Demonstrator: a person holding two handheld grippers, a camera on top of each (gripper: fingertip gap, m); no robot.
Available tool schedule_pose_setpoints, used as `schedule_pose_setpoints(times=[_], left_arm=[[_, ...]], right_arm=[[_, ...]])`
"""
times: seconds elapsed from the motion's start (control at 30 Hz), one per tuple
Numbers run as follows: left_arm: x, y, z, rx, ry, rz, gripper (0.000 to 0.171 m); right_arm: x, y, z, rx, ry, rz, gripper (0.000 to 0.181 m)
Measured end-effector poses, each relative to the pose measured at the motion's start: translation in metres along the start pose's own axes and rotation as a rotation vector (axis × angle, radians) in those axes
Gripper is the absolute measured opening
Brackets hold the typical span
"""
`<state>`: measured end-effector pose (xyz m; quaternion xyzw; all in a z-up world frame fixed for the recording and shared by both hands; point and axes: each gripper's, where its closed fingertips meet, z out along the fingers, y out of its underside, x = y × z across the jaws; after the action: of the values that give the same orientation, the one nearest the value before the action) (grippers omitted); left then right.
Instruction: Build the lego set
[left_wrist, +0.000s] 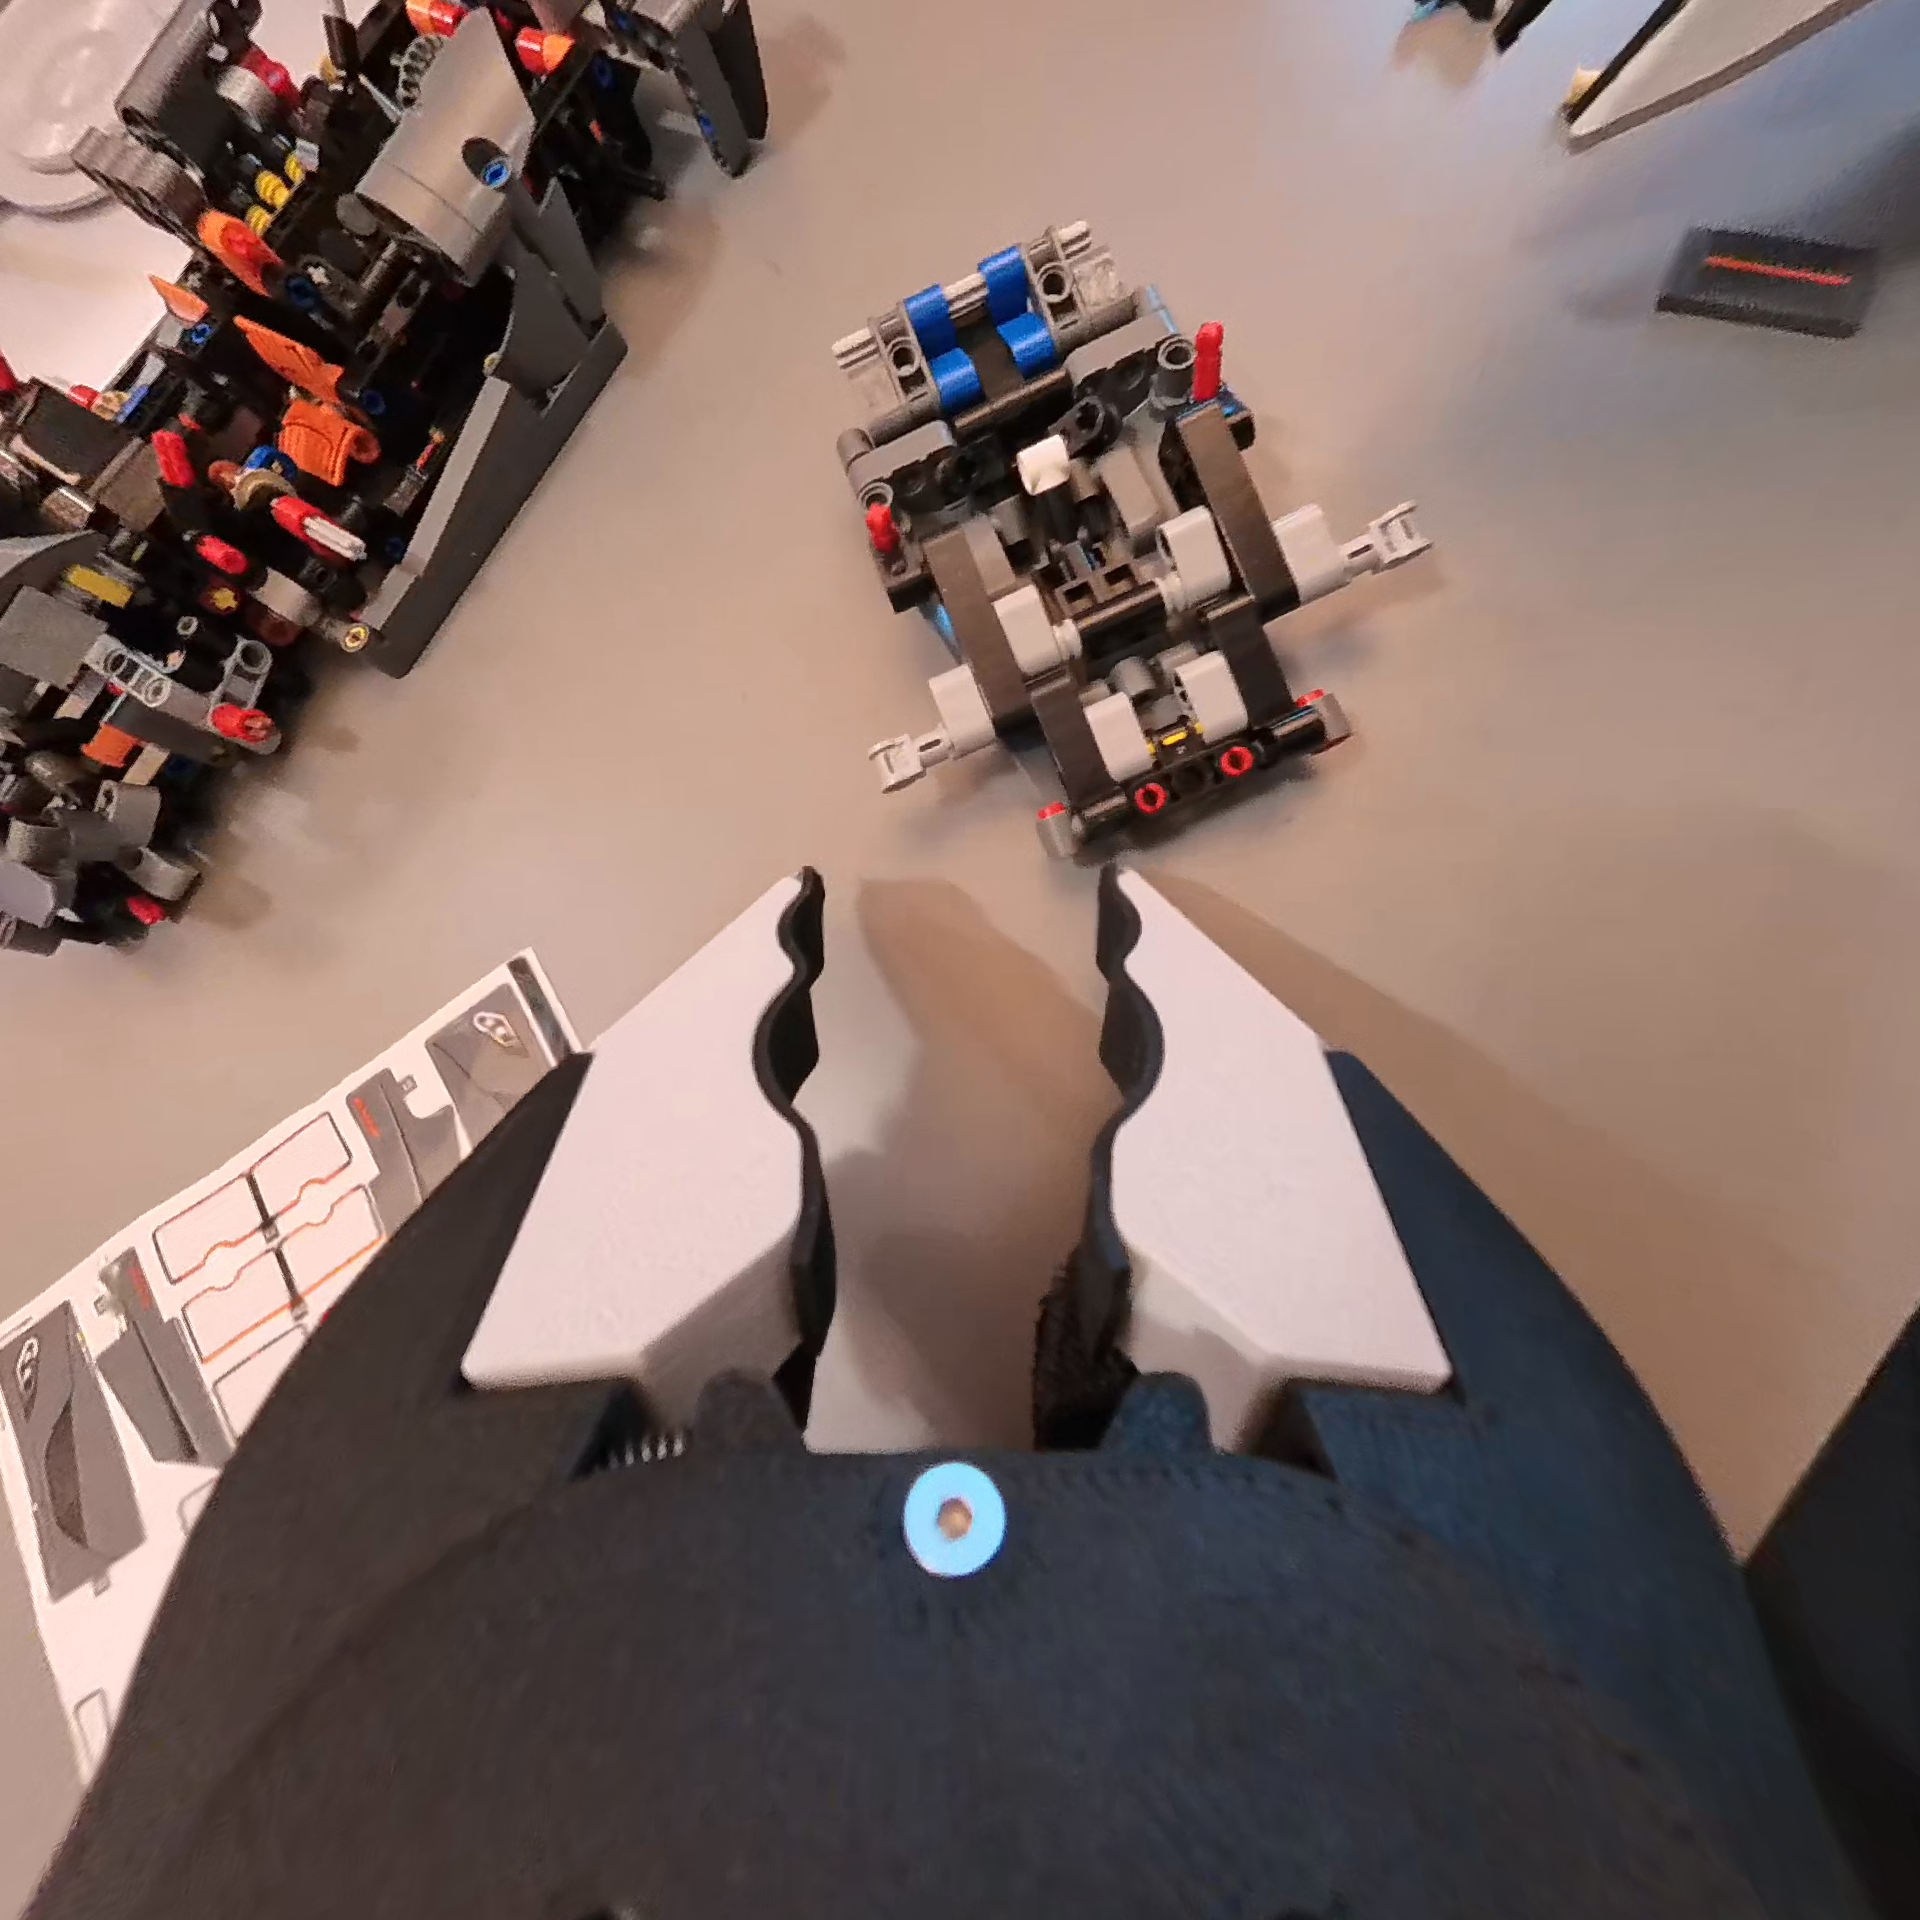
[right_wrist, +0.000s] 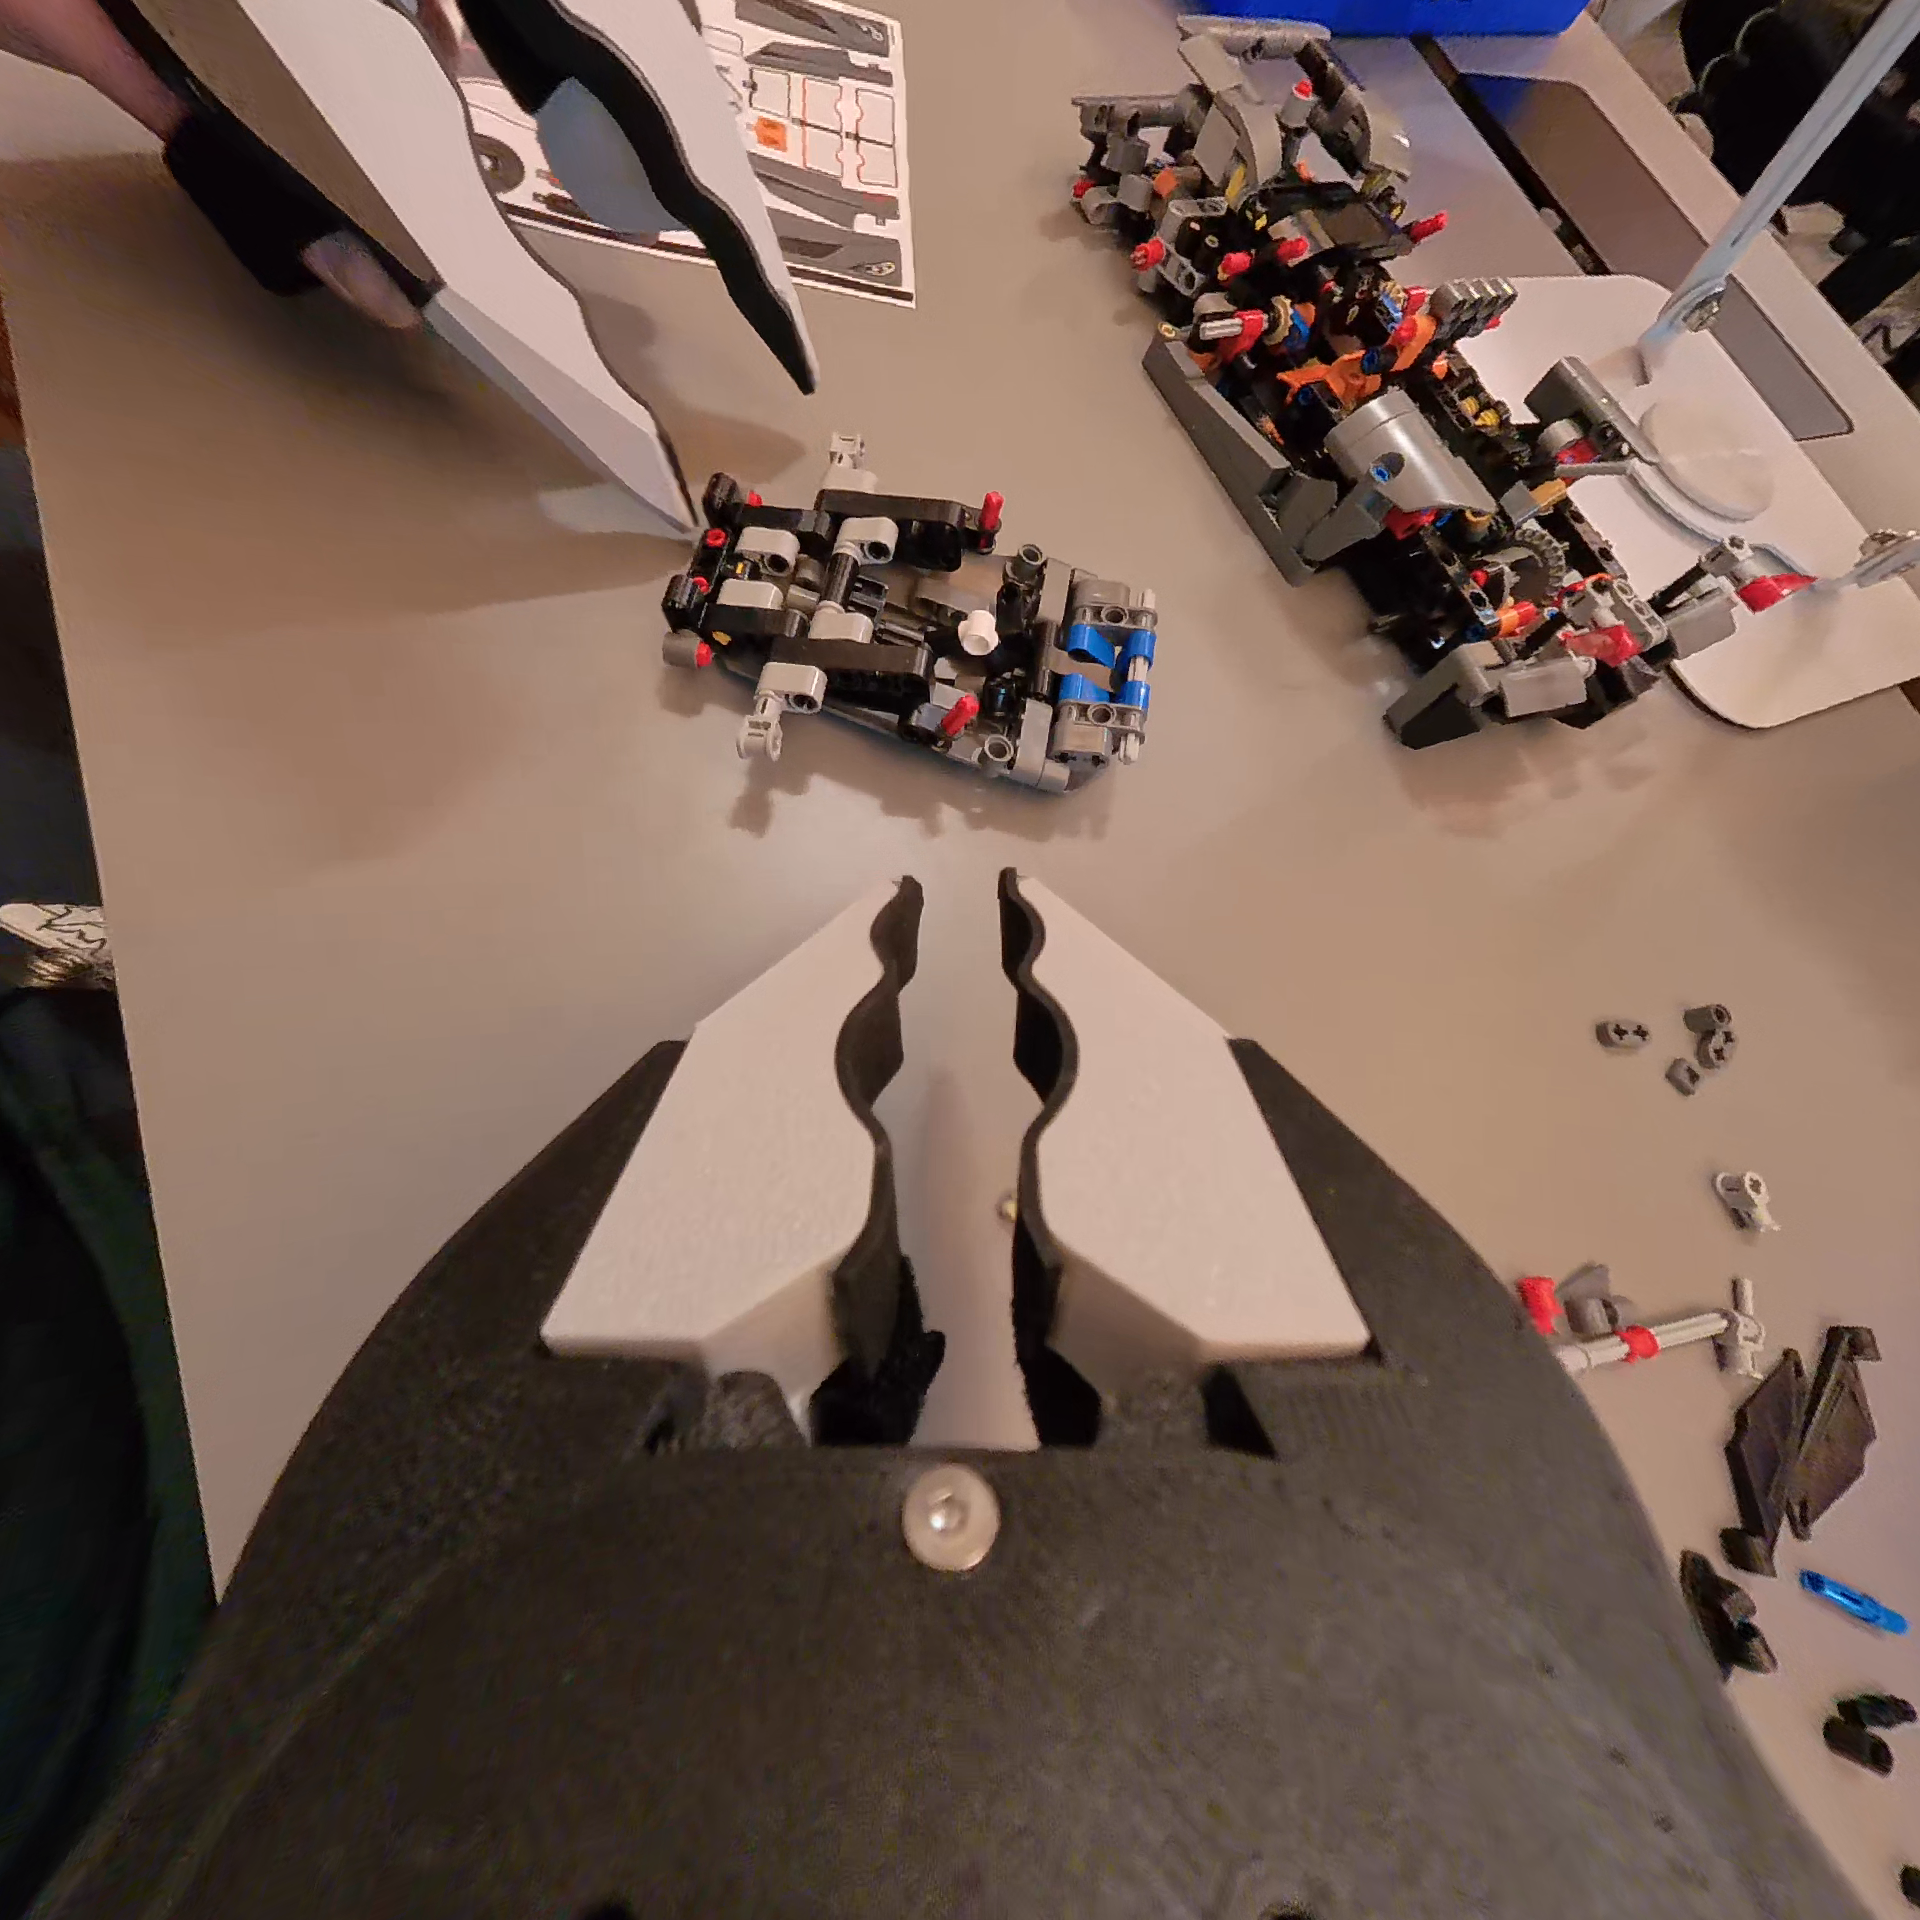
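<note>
Both wrist views high, angled down, sharing small chassis (left_wrist: 1101, 540).

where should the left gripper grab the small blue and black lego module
Probably across the two long black beams of the small module, coming down from above. It lies flat, they run parallel along its length, and the left gripper is open at its red-pinned end.

Beside the small chassis (left_wrist: 1091, 551), we see the large assembly (left_wrist: 260, 447) cut off at the left edge, its far parts blurred.
</note>
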<state>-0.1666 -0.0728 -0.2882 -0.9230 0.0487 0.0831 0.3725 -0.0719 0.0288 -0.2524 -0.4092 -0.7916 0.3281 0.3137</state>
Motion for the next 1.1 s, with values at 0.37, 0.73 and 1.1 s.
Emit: schedule_pose_setpoints(times=[0.37,0.73,1.1], left_arm=[[0.021,-0.004,-0.008,0.049,0.029,-0.062,0.059],[0.037,-0.014,-0.003,0.048,0.018,-0.159,0.069],[0.035,-0.022,0.016,0.008,-0.055,-0.158,0.056]], right_arm=[[0.002,0.009,-0.010,0.007,0.007,0.032,0.014],[-0.004,0.018,-0.018,0.021,-0.001,0.046,0.014],[-0.033,0.029,-0.041,0.046,-0.077,-0.055,0.022]])
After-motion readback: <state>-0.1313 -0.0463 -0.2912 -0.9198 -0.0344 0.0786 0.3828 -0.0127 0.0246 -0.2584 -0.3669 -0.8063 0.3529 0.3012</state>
